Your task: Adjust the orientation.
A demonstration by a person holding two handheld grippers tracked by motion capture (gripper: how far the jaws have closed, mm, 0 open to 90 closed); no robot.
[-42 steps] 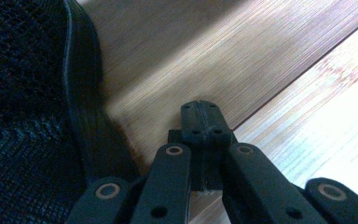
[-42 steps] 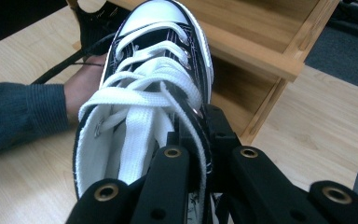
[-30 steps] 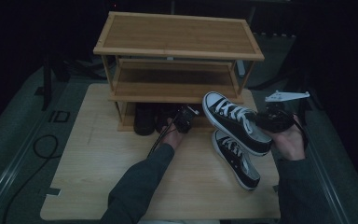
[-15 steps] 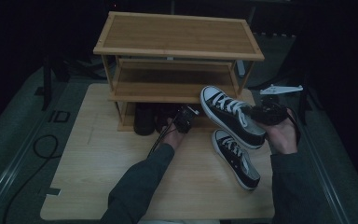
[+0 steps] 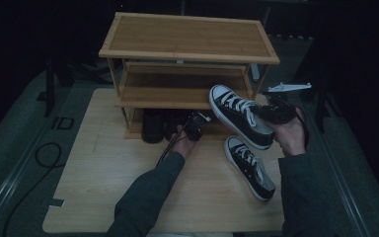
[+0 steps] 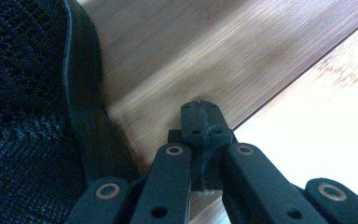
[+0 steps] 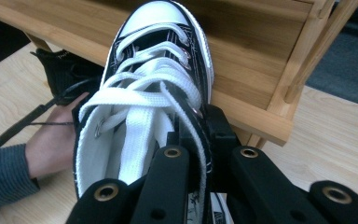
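Observation:
A black-and-white high-top sneaker (image 5: 239,114) hangs in the air, its white toe at the front edge of the wooden shoe rack's (image 5: 187,37) middle shelf. My right gripper (image 5: 271,114) is shut on it; in the right gripper view the jaws pinch the side wall of the sneaker (image 7: 154,70) beside the laces, right gripper (image 7: 200,135). Its mate (image 5: 250,167) lies flat on the table. My left gripper (image 5: 195,126) rests low by the black shoes (image 5: 153,126) under the rack. In the left gripper view the left gripper (image 6: 200,116) is shut with nothing visible between its jaws, next to a black mesh shoe (image 6: 23,93).
The rack stands at the back of a light wooden table (image 5: 103,177), with a rear post (image 7: 317,51) close to the lifted sneaker. A black cable (image 5: 39,158) loops on the grey floor at the left. A hand (image 7: 51,140) lies below the sneaker.
My right gripper has carried the sneaker a little left and toward the rack, bringing its toe up to the middle shelf. The left hand has stayed put.

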